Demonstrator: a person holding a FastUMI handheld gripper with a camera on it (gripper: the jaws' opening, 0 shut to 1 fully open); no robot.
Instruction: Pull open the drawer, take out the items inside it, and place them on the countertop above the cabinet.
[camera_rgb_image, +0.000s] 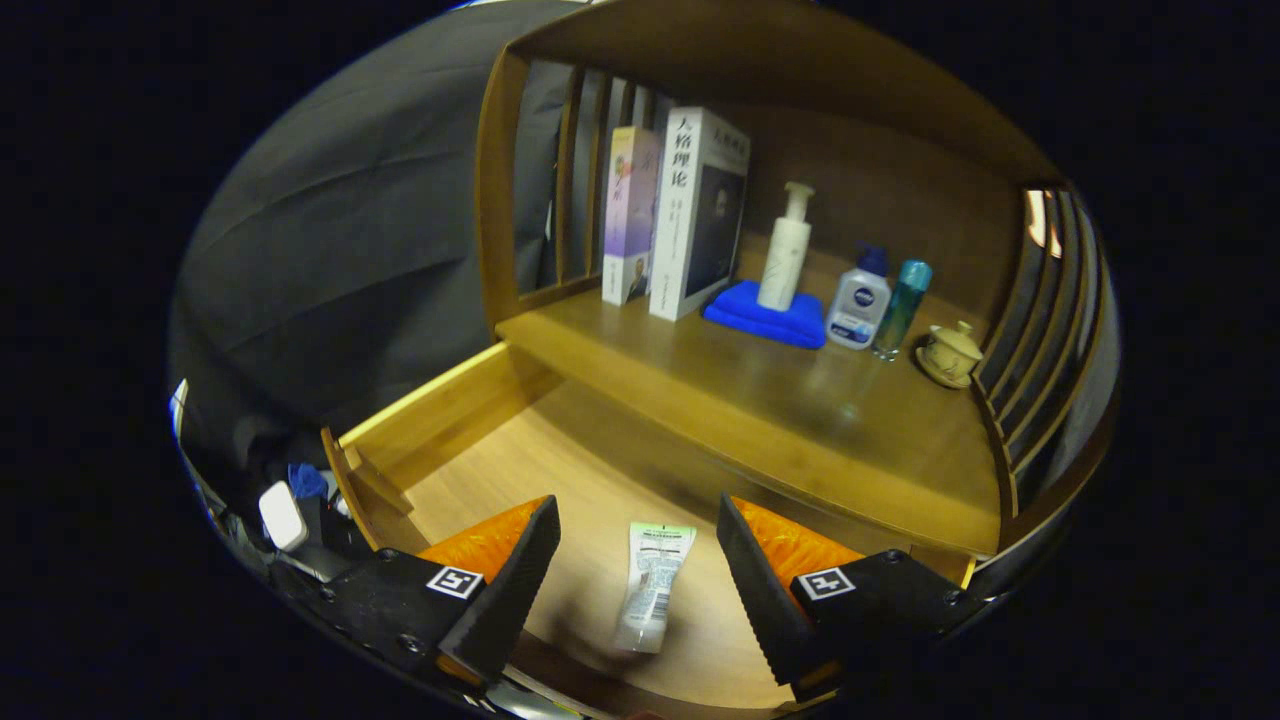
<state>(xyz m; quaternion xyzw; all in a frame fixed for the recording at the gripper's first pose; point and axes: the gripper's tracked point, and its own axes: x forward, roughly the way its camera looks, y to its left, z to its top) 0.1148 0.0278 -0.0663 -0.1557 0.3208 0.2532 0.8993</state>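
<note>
The gripper (637, 580) hangs with its fingers spread wide above the open drawer (470, 400). A small tube (652, 583) lies flat between them on the drawer floor, near the front edge. Best to descend straight, close across its narrow width, then lift toward the countertop (800, 400).

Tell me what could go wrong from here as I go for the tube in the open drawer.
1. The tube lies flat on the drawer floor between the open gripper fingers; closing without going lower may pinch only its edge, so it slips.
2. The countertop lip overhangs the drawer just beyond the fingers; lifting straight up and forward could knock the tube against it.
3. The blue cloth, bottles and lidded cup crowd the back; set down on the bare front.
</note>
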